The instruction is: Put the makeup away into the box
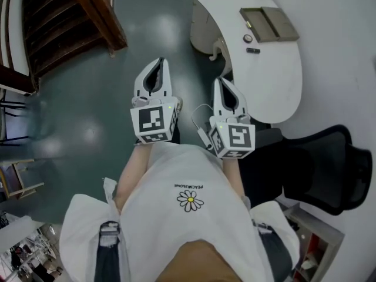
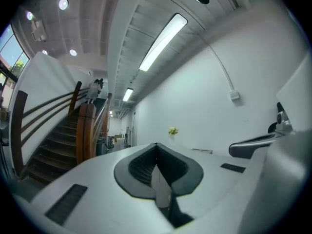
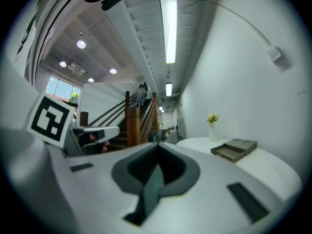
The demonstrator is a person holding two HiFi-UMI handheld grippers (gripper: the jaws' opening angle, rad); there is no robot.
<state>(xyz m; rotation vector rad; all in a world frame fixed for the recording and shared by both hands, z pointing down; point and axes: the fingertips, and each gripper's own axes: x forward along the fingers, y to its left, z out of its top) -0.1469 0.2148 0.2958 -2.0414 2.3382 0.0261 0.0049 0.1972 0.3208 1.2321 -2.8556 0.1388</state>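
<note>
Two claws pressed together, empty: left claw (image 1: 157, 63), right claw (image 1: 222, 82).
Nothing packed; next I reach the makeup (image 1: 248, 38) (far right, by the box (image 1: 269, 23)).

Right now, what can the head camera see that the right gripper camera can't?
Only the head view shows the black chair, the daisy on the white shirt, and a small round makeup piece and a dark stick lying on the table near the box. Only the right gripper view shows the long ceiling light and the vase of yellow flowers. Both show the box, the white table and the wooden stairs.
</note>
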